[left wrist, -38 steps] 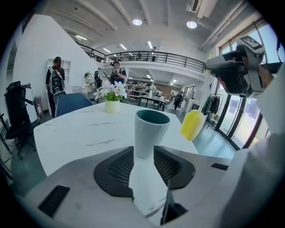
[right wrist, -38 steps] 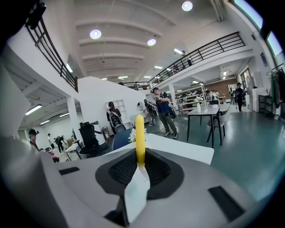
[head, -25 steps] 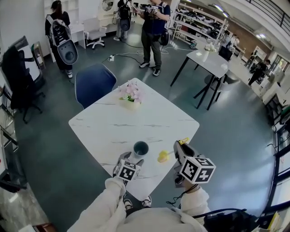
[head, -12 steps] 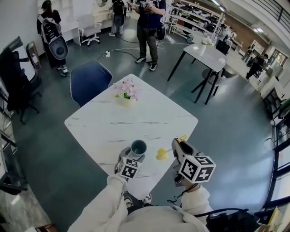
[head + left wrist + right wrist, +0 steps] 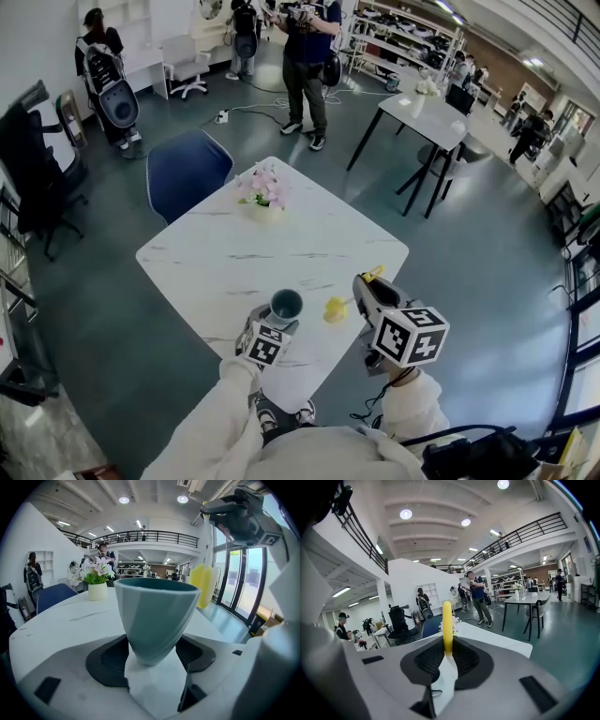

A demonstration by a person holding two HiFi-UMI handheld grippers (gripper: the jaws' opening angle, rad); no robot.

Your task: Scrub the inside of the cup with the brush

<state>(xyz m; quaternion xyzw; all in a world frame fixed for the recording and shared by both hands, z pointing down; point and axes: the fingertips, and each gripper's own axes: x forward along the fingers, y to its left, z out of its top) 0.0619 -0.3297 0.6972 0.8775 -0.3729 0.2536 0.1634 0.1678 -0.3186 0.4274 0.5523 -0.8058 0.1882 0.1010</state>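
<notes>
**Cup stood free in the left gripper, brush hung just to its right**

On the left, my left gripper [image 5: 279, 325] had just been opening. Its jaws stood spread wide, with the foot of the teal cup [image 5: 287, 303] between them. As far as I could judge from the left gripper view, the pads flanked the cup closely without pressing on it. The cup stood upright on the white bench [image 5: 234, 253], mouth up, near the bench's front corner on my side.

Just right of the cup, and apart from it, hung the yellow head of the brush [image 5: 335, 308]. Its long axis ran steeply, head down and handle up, leaning away to the right. I could not tell whether the head touched the bench.

Further right, my right gripper [image 5: 361, 295] was clamped on the brush's handle. The yellow tail end stuck out past its jaws, and the gripper sat higher than the cup's rim.

The coming move turned on that gap. I judged the brush head had to lift, cross leftward over the rim and drop straight into the mouth, and the right hand was the one placed to do it. With the cup unclamped, I reckoned a sideways push from the brush could slide or tip it toward the near edge, so I thought the left jaws should close first.

Room was good. The bench was bare around the cup, and the flower pot [image 5: 265, 197] stood well apart at the far side.
</notes>
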